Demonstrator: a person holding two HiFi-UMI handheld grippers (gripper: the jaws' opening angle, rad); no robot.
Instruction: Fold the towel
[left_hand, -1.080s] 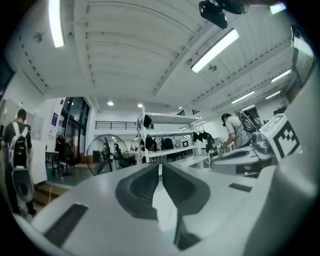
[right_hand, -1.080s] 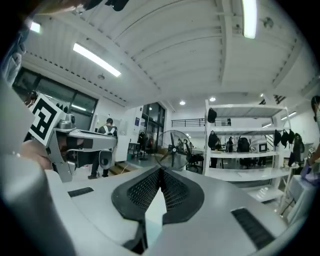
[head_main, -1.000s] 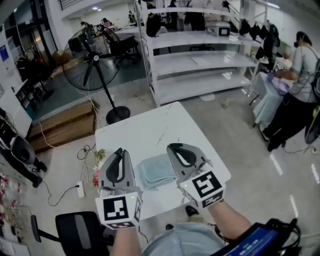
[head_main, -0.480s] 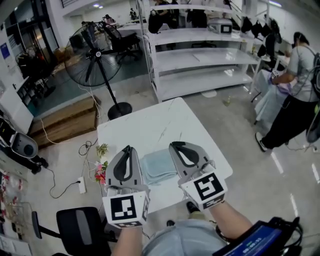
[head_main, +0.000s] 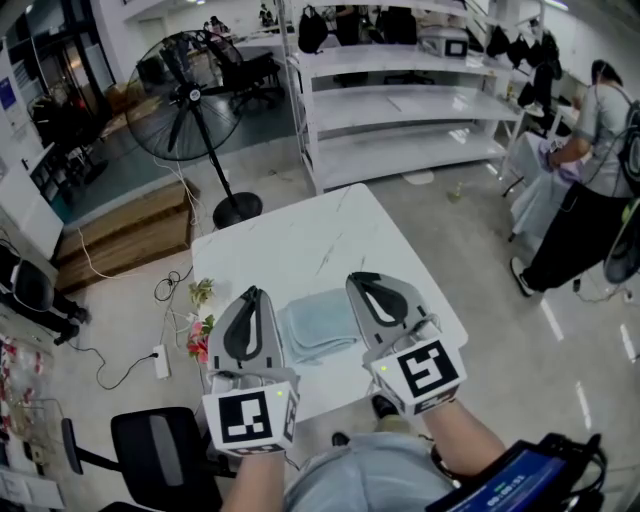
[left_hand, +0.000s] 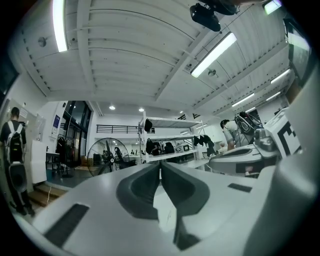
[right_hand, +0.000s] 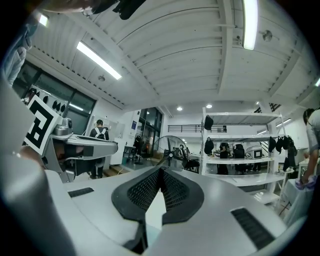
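Note:
A light blue towel (head_main: 320, 325) lies folded into a small rectangle near the front edge of the white table (head_main: 290, 245). My left gripper (head_main: 252, 293) hovers just left of it, pointing away from me, jaws shut and empty. My right gripper (head_main: 357, 277) is held just right of the towel, also shut with nothing in it. In the left gripper view the two jaws meet at the left gripper's tip (left_hand: 160, 162). The right gripper view shows the ribbed pads pressed together at the right gripper's tip (right_hand: 161, 169). Neither gripper touches the towel.
A standing fan (head_main: 185, 95) and white shelving (head_main: 400, 100) are beyond the table. A black chair (head_main: 160, 445) sits at my front left. Cables and a power strip (head_main: 160, 362) lie on the floor at left. A person (head_main: 590, 190) works at the far right.
Both grippers stay beside the towel in nearly the same places. The towel has not moved. The head camera has shifted slightly.

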